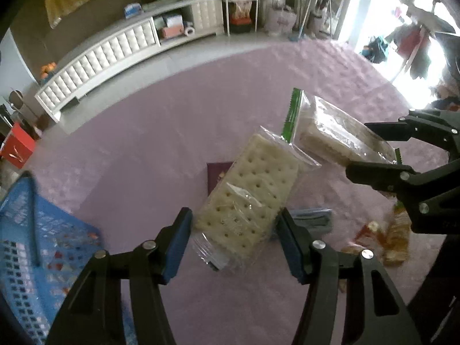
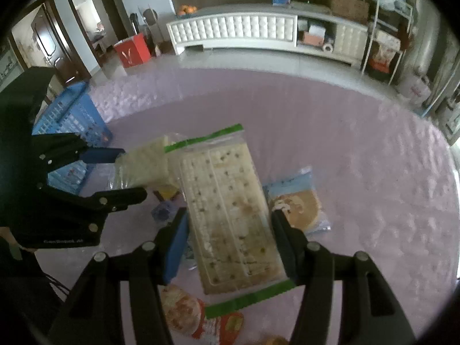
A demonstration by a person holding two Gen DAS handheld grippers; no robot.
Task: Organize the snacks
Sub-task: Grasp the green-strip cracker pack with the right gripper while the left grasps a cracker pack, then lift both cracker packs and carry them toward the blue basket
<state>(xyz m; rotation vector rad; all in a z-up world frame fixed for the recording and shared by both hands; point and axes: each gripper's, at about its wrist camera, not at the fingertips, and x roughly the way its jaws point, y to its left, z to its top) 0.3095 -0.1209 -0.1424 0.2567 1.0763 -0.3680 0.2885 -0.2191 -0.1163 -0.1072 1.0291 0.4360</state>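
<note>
Your left tool [image 1: 234, 227] pinches a clear pack of white crackers [image 1: 247, 198] between its two blue pads. The pack sits up off the counter [image 1: 143, 143], which has a soft purple cover. Your right tool [image 2: 228, 230] pinches another cracker pack with green ends [image 2: 230, 210], one pad on each long side. This pack is lifted too. In the left wrist view you can see it up to the right, tilted, with the right tool's black fingers [image 1: 379, 172] on it.

The two packs are close to each other, and in the right wrist view their ends overlap. You cannot tell if they touch.

More snacks lie on the counter under them. A blue pack with a round cookie picture [image 2: 299, 204] lies just right of the green-ended pack. A red and orange snack pack [image 2: 198, 316] lies near the bottom. A dark red flat thing [image 1: 218, 175] peeks out from under the left pack.

A blue plastic basket [image 1: 34, 244] with holes stands at the left side of the counter.
</note>
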